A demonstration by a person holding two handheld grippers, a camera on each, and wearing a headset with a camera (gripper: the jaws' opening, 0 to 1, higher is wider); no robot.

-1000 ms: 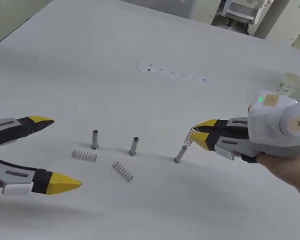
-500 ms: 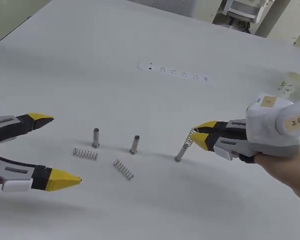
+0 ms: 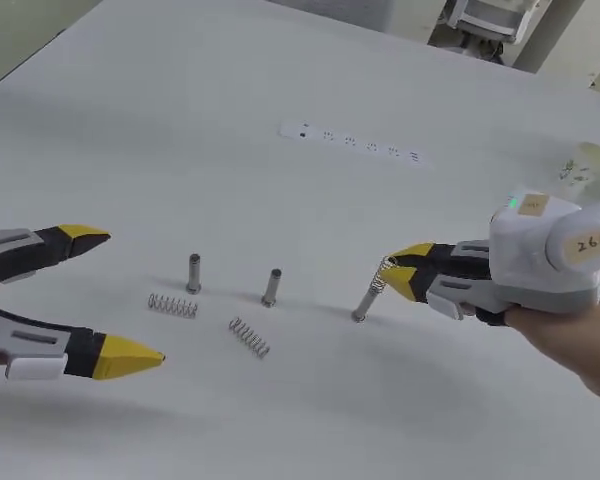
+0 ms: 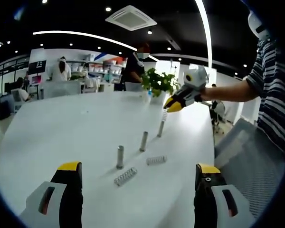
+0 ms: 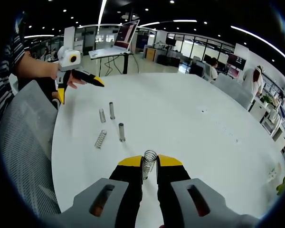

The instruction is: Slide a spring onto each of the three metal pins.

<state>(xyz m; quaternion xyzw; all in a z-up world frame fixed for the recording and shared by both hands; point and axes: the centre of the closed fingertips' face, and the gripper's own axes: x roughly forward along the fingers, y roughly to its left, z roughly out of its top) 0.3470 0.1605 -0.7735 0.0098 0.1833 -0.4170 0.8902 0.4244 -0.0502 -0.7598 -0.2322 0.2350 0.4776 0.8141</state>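
Observation:
Three short metal pins stand upright on the white table [image 3: 130,120]: left pin [image 3: 193,272], middle pin [image 3: 271,287], right pin [image 3: 365,300]. Two springs lie flat in front of them, one [image 3: 171,305] by the left pin, one [image 3: 248,338] below the middle pin. My right gripper [image 3: 402,271] is shut on a third spring [image 3: 382,274], tilted, with its lower end at the right pin's top. The held spring [image 5: 149,161] shows end-on between the yellow tips [image 5: 149,162]. My left gripper [image 3: 110,295] hovers wide open left of the pins, its jaws far apart [image 4: 137,173].
A white power strip [image 3: 350,145] lies flat farther back on the table. A pale translucent object [image 3: 583,165] sits at the right edge. Chairs stand beyond the table's far end. People stand in the background [image 4: 133,71].
Almost nothing differs. The right gripper stays with the spring at the right pin's top, and the left gripper stays open in place. The head camera has drifted slightly.

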